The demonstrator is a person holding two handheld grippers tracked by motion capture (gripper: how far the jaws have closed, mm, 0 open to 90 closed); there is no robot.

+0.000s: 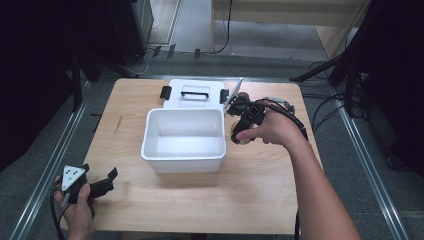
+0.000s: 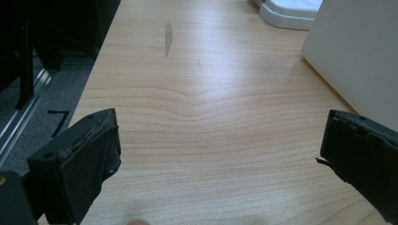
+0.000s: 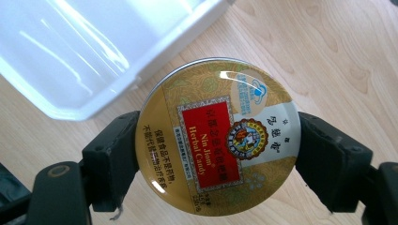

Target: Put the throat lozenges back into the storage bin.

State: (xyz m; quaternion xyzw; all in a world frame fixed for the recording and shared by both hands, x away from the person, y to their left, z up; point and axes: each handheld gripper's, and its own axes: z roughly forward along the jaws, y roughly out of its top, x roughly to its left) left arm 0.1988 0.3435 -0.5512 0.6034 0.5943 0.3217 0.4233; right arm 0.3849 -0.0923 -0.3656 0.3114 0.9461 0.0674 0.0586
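Left gripper [image 1: 102, 184]: rests at the near left edge of the pale wooden table [image 1: 260, 200], jaws wide, nothing between them
White plastic box [image 1: 183, 140]: open and empty at table centre, its white lid with black handle [image 1: 195, 93] lying behind it
Right gripper [image 3: 218, 154]: just right of the box, jaws clamped on a round gold candy tin with a red label [image 3: 217, 136]
Risk: the tin is pinched only by its smooth rim, so it could slip out or clip the box wall on the way in

Black grippers [image 1: 111, 178], grey triangular plate [image 1: 72, 176], trailing black cables [image 1: 292, 118]
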